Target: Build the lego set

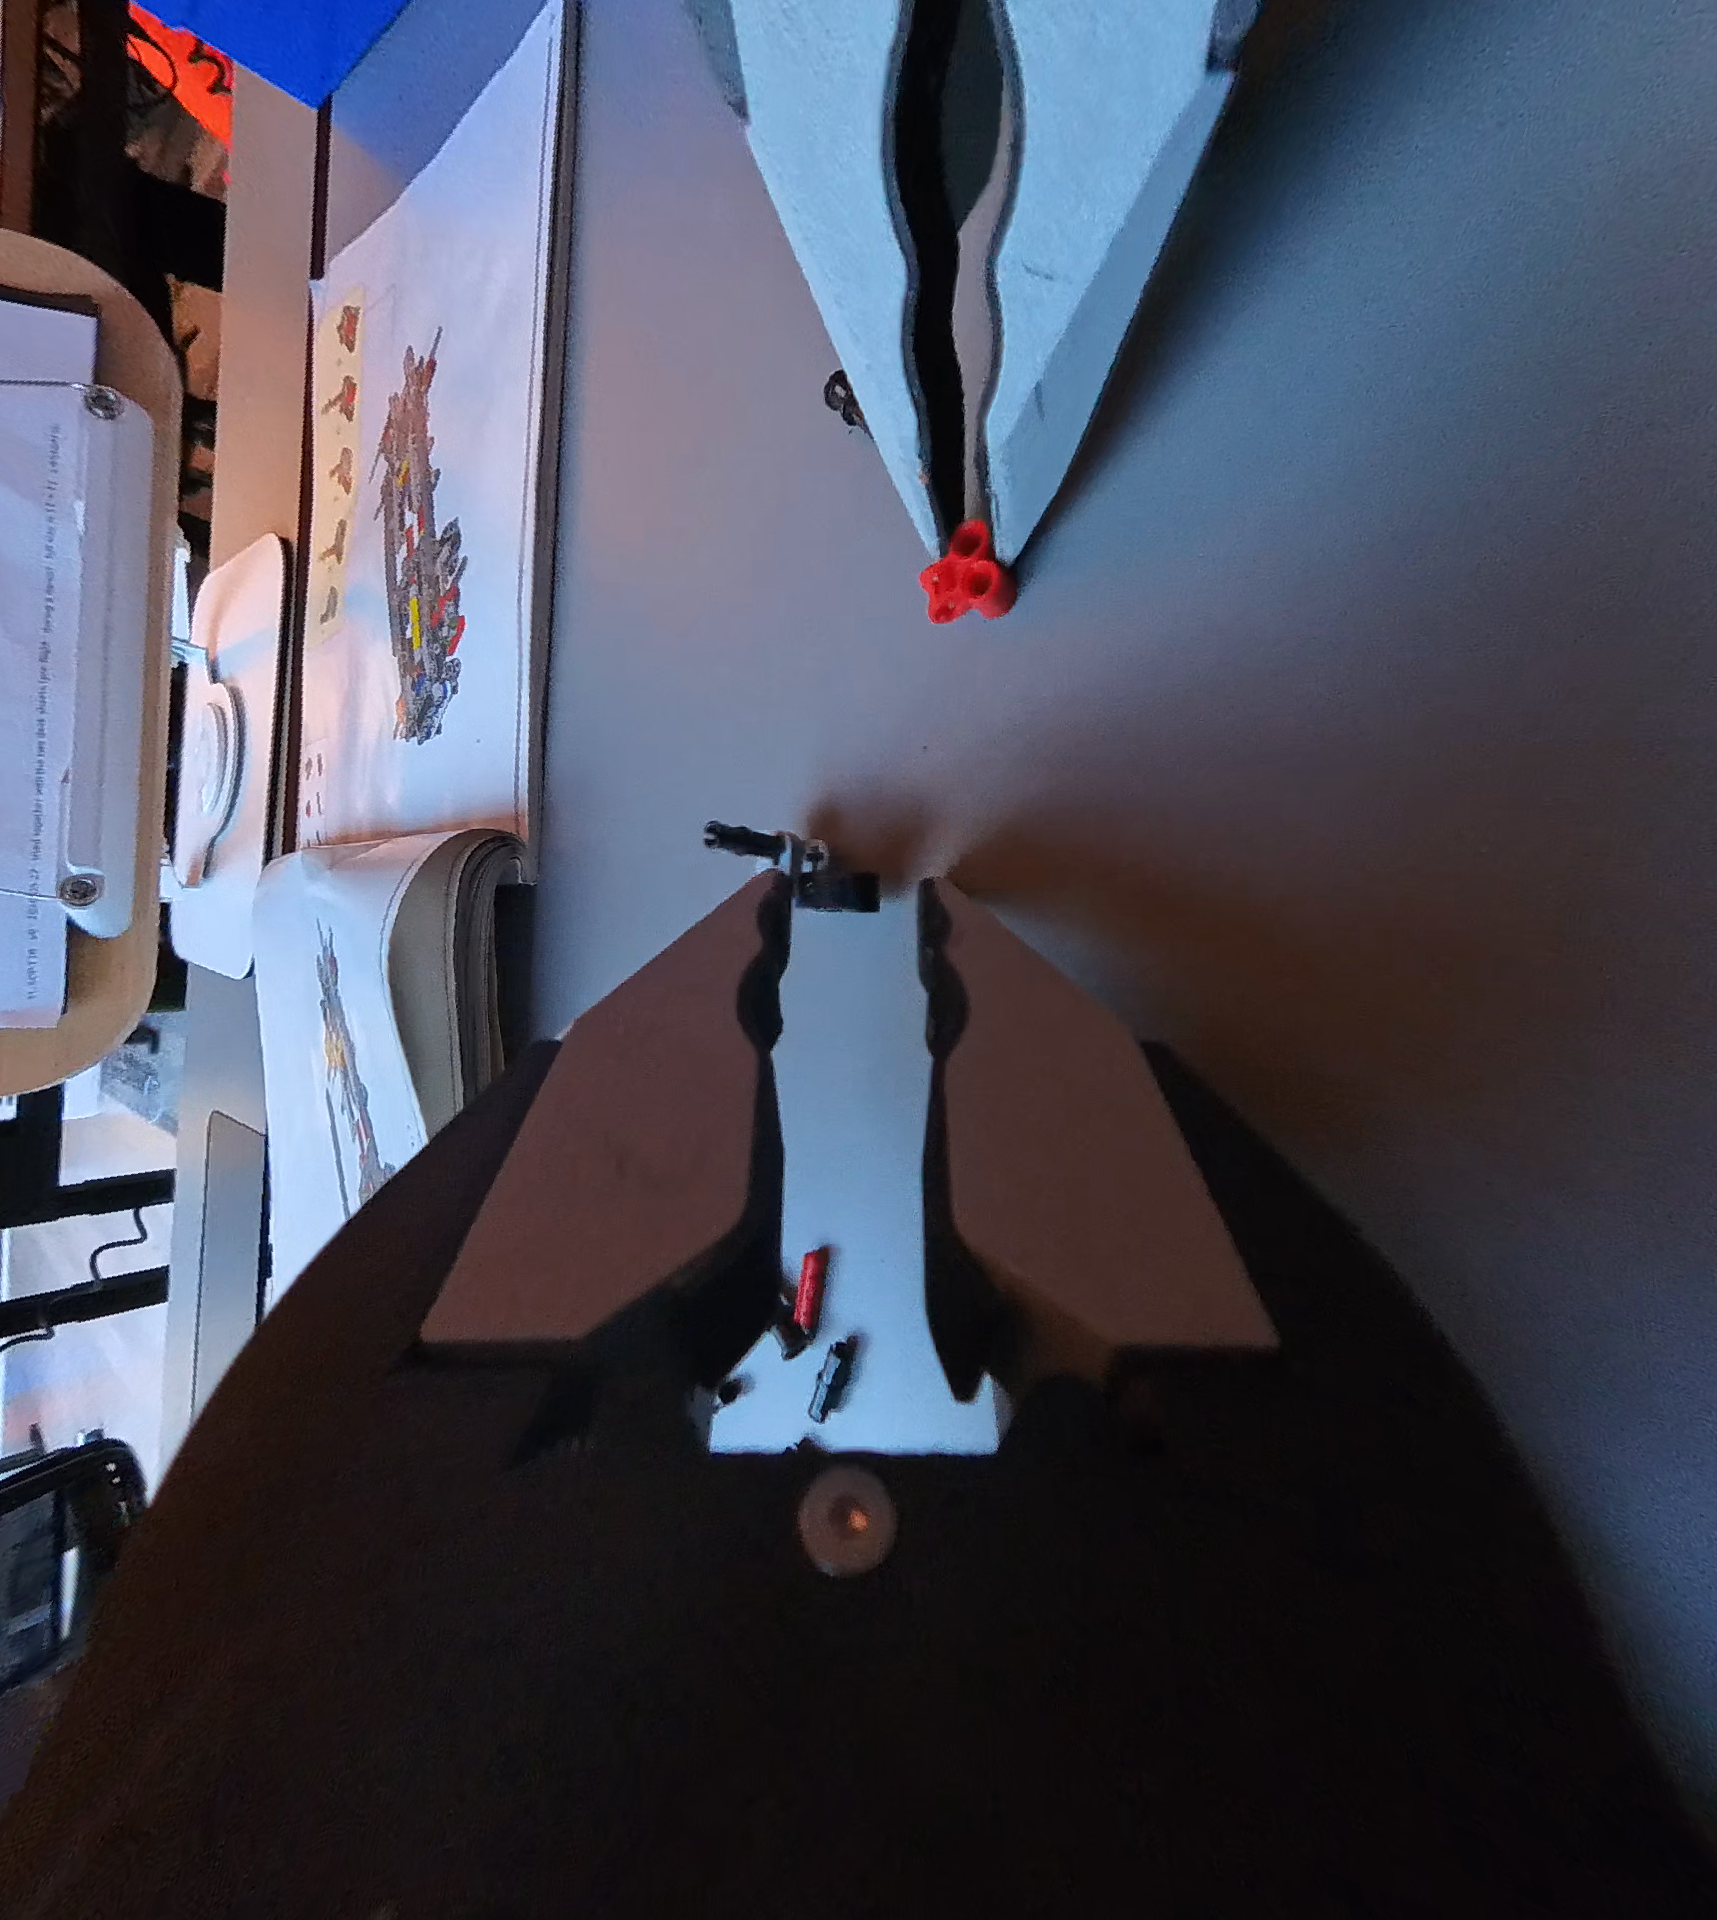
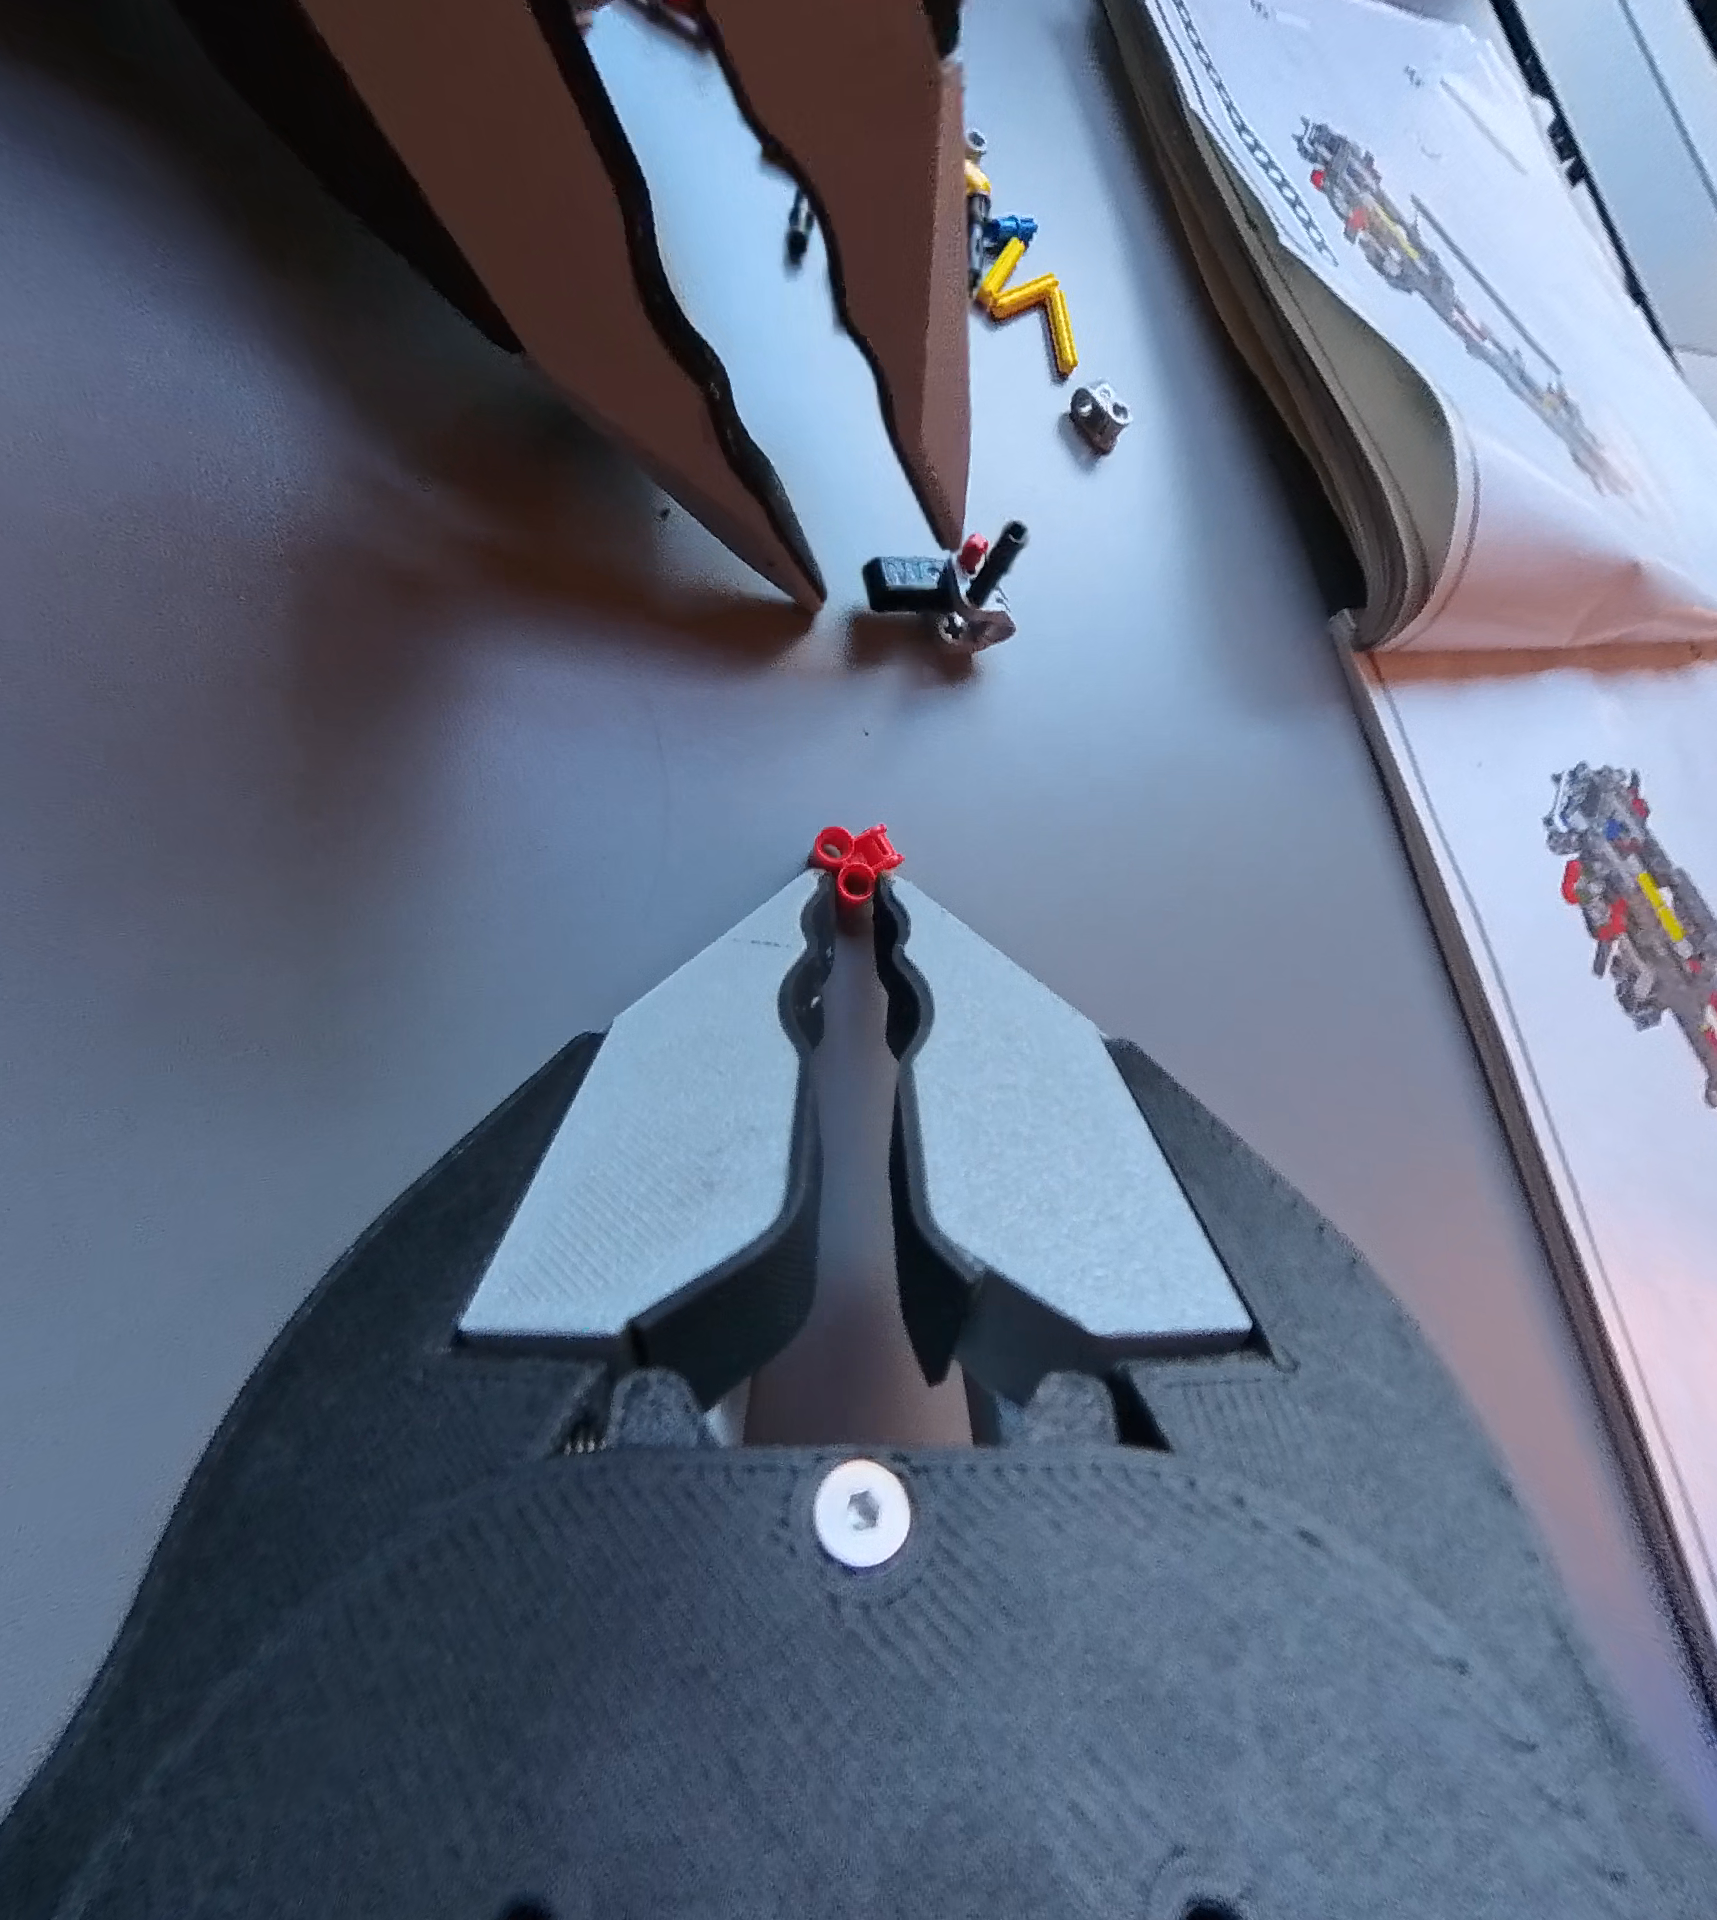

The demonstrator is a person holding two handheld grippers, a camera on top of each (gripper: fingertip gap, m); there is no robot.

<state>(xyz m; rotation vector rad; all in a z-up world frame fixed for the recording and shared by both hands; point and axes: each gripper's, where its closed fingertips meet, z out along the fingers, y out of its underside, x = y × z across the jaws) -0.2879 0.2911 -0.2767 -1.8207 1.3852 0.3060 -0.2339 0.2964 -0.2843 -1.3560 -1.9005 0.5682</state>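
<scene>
Near the middle of the right wrist view, the right tool (image 2: 859, 883) pinches a small red piece (image 2: 856, 860), while the left tool (image 1: 856, 883) stands open beside a black and grey piece (image 1: 812, 871) on the bench (image 1: 1353, 727).

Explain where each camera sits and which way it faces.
Left wrist view: on the left gripper, open, facing the table and small black-and-grey assembly.
Right wrist view: on the right gripper, gripping a red connector, facing the left gripper.
Shared: both grippers, assembly, connector, instruction booklets.
</scene>
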